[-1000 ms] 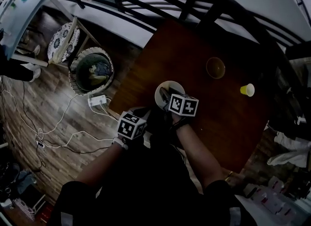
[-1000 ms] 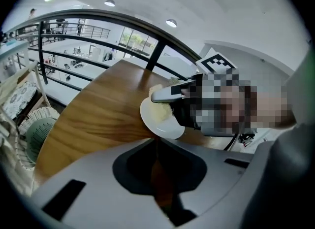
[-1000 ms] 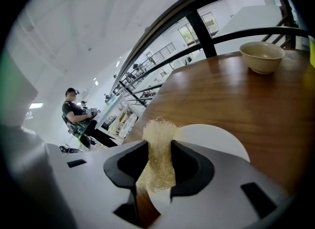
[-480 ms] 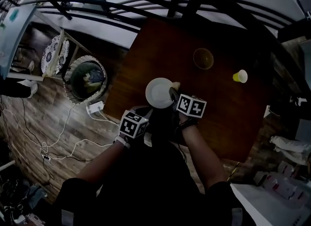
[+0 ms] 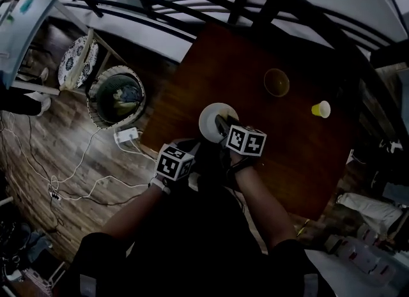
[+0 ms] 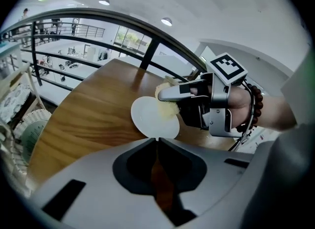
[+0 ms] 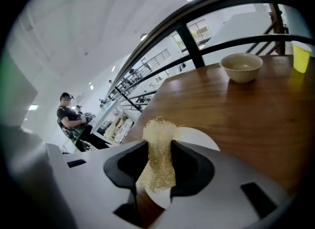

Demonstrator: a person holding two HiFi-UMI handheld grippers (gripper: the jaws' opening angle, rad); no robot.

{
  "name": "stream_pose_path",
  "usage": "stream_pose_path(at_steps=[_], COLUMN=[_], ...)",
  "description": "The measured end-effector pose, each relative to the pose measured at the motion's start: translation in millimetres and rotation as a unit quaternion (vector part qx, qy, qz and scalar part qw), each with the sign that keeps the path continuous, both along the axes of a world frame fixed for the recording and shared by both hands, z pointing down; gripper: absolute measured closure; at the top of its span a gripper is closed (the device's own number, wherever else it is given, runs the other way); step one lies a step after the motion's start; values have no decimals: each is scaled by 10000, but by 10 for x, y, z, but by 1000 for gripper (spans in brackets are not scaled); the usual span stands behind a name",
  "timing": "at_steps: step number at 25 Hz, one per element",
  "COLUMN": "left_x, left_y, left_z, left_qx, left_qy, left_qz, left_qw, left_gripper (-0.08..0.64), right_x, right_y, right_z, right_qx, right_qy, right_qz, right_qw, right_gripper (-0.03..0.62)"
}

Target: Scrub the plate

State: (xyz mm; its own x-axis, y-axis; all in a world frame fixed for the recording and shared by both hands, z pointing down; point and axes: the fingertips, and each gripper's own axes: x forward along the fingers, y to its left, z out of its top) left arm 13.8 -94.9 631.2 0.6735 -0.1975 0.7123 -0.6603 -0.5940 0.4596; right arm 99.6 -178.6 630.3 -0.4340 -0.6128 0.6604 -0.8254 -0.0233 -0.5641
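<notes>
Left gripper has its jaws pressed together on the near rim of the white plate; only the rim edge sits between the tips, with bare wood showing through the gap below them. Right gripper pinches a pale yellow mesh scrubber, jaws clamped on its middle and the frayed top sticking out past the tips. The scrubber touches the plate's face on the side toward the right gripper. In the left gripper view the right gripper reaches over the plate from the right, scrubber bunched under its fingers. The plate sits on the dark wooden table, near the table edge closest to the person; can't tell if it lies flat or is tipped up. A tan bowl stands well apart from the plate, farther out on the table and to the right. A yellow cup is farther right of the plate than the bowl. On the wood floor left of the plate are a round wicker basket with stuff inside, plus a white power strip and loose cables between basket and plate. Beyond the plate, past a dark railing, a person in a cap stands in the background.
</notes>
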Motion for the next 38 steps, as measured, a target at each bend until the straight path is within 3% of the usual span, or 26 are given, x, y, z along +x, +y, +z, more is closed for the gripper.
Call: stream_pose_path(at_steps=[6, 12, 21, 34, 38], left_x=[-255, -330, -123, 88, 76], left_y=[-65, -171, -229, -240, -218], left_z=[-3, 88, 140, 325, 374], left_qx=[-70, -29, -120, -343, -487], left_qy=[26, -103, -44, -120, -107], left_qz=[-438, -371, -31, -121, -153], left_qw=[9990, 9993, 9999, 9993, 9986], left_gripper=[534, 534, 534, 534, 534], right_x=[-550, -784, -451, 385, 487], right_y=[-38, -86, 50, 318, 305], right_z=[48, 129, 231, 183, 108], right_qx=[-101, -94, -253, -211, -217], right_qy=[-26, 33, 18, 278, 348], right_qz=[-620, -981, -516, 357, 556], right_qw=[9980, 9951, 9983, 9988, 9976], right_gripper=[443, 443, 443, 443, 443])
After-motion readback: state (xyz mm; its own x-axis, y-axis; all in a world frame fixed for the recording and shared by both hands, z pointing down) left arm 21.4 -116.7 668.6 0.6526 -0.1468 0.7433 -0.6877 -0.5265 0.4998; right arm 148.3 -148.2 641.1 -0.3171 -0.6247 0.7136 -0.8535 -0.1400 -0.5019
